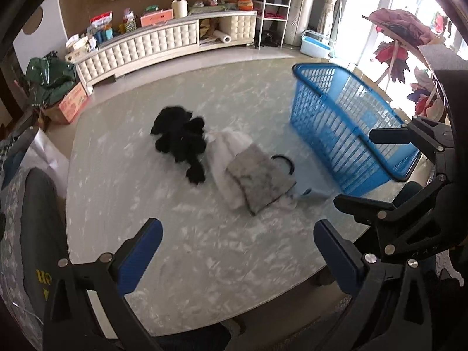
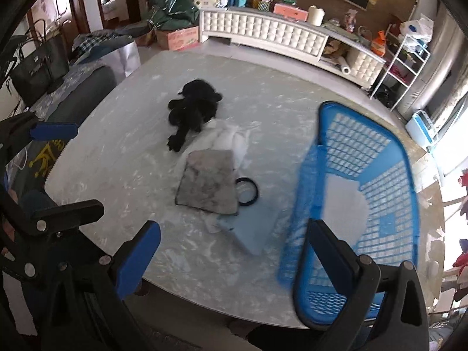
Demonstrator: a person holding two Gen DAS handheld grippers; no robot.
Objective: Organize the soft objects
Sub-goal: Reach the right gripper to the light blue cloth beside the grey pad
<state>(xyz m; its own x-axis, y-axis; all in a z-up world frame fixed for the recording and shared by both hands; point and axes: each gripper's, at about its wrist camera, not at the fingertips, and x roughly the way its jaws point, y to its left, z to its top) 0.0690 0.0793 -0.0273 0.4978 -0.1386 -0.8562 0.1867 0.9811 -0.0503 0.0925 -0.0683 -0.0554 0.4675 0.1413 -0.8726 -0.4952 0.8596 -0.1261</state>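
A black plush toy lies on the marble table. Beside it lie a white cloth, a grey cloth on top of it, a light blue cloth and a black hair ring. A blue plastic basket stands empty to the right. My left gripper is open above the table's near edge. My right gripper is open, its right finger over the basket's near wall. Each gripper shows in the other's view.
A white tufted cabinet with clutter on top stands behind the table. A cardboard box with a green bag sits at its left. A white wire shelf and a clothes rack stand at the right. A sofa is at the left.
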